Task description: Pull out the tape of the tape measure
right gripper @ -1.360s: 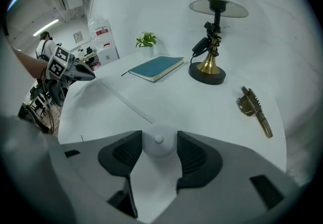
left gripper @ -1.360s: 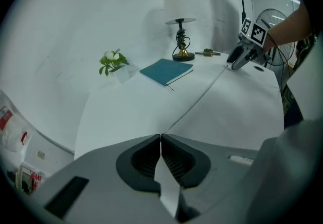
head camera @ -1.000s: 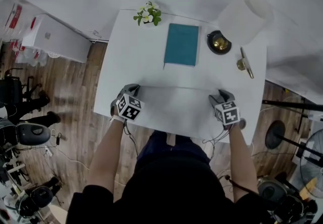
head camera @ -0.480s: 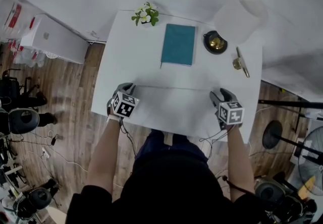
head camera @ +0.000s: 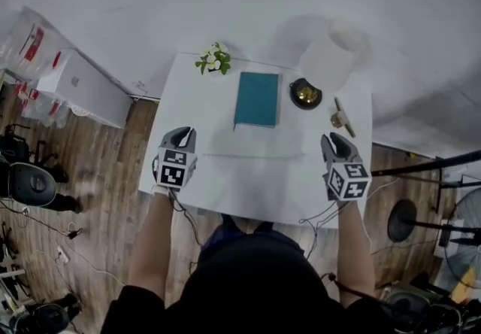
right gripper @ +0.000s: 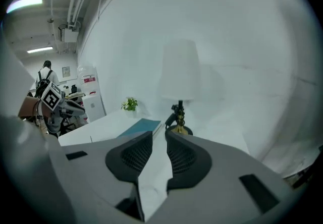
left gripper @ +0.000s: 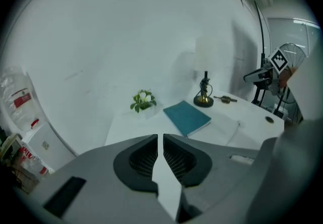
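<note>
A small brass-coloured object with a thin strip (head camera: 342, 120) lies at the white table's (head camera: 248, 182) back right corner; I cannot tell whether it is the tape measure. It also shows as the small dark object (left gripper: 224, 99) beside the lamp. My left gripper (head camera: 183, 135) hangs above the table's left edge, jaws a narrow slit apart and empty (left gripper: 160, 140). My right gripper (head camera: 336, 143) is raised over the right edge. Its jaws (right gripper: 159, 140) have just been closing and stand slightly apart with nothing between them.
A teal book (head camera: 256, 98) lies at the table's middle back, a small plant (head camera: 214, 59) at the back left, a lamp with a brass base (head camera: 305, 94) and white shade (head camera: 334, 50) to the right. A white cabinet (head camera: 75, 84) stands left, stands and cables on the floor.
Both grippers have lifted off the table's near edge and now hang higher, further apart, at the table's sides. The objects on the table have not moved.
</note>
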A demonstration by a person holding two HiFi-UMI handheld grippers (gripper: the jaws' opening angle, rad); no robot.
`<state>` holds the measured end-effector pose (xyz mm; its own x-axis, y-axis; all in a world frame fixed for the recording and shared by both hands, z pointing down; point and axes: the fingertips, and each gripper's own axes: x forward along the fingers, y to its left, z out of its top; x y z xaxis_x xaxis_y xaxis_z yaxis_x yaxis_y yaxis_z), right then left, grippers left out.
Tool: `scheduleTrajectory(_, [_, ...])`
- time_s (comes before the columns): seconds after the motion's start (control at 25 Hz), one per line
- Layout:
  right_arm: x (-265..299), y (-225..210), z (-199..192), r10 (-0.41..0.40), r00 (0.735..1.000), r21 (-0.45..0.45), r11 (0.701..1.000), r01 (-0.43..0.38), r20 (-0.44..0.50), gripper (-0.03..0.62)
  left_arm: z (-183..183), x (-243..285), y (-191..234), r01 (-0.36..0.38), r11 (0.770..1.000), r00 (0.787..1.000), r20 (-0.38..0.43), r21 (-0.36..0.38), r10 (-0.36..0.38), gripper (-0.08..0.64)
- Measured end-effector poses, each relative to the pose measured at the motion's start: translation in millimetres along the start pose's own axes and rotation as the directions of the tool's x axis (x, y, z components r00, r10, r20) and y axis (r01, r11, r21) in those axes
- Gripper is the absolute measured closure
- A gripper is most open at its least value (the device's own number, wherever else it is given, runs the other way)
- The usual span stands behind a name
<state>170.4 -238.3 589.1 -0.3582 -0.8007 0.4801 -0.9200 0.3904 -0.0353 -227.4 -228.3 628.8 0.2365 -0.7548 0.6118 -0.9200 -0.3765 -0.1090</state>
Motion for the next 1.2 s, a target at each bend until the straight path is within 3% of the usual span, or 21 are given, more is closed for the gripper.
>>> scheduleTrajectory(0.12, [-23,3,53,-0.030,0.993,-0.034,0.999,0.034,0.111,0.530,59,-22,-1,0.000,1.000,0.992,0.127,0.011,-0.001,0.528])
scheduleTrajectory(0.28, [-50,9,112,-0.058,0.969,-0.080,0.994,0.079,0.241,0.565,129,-51,-13,-0.008,0.998,0.957,0.289,0.061,-0.010,0.529])
scheduleTrajectory(0.4, [-71,20,148,-0.051,0.945,-0.103,0.991,0.089,0.323,0.580,172,-78,-25,-0.002,0.999,0.915,0.403,0.053,-0.020,0.532])
scheduleTrajectory(0.56, [-93,36,188,-0.034,0.906,-0.120,0.988,0.093,0.423,0.584,217,-116,-34,0.063,0.997,0.846,0.531,-0.041,-0.032,0.535])
scheduleTrajectory(0.68, [-116,43,216,-0.052,0.859,-0.117,0.985,0.129,0.509,0.586,245,-139,-40,0.089,0.994,0.795,0.605,-0.060,-0.034,0.538])
scheduleTrajectory(0.8, [-140,49,237,-0.077,0.802,-0.117,0.977,0.180,0.593,0.588,262,-158,-42,0.112,0.991,0.758,0.651,-0.075,-0.037,0.538])
scheduleTrajectory(0.92, [-152,52,249,-0.083,0.773,-0.140,0.966,0.217,0.628,0.588,272,-168,-40,0.113,0.990,0.737,0.675,-0.082,-0.028,0.539])
scheduleTrajectory(1.2, [-149,52,252,-0.083,0.777,-0.151,0.963,0.225,0.624,0.588,274,-168,-36,0.118,0.989,0.734,0.679,-0.085,-0.030,0.538])
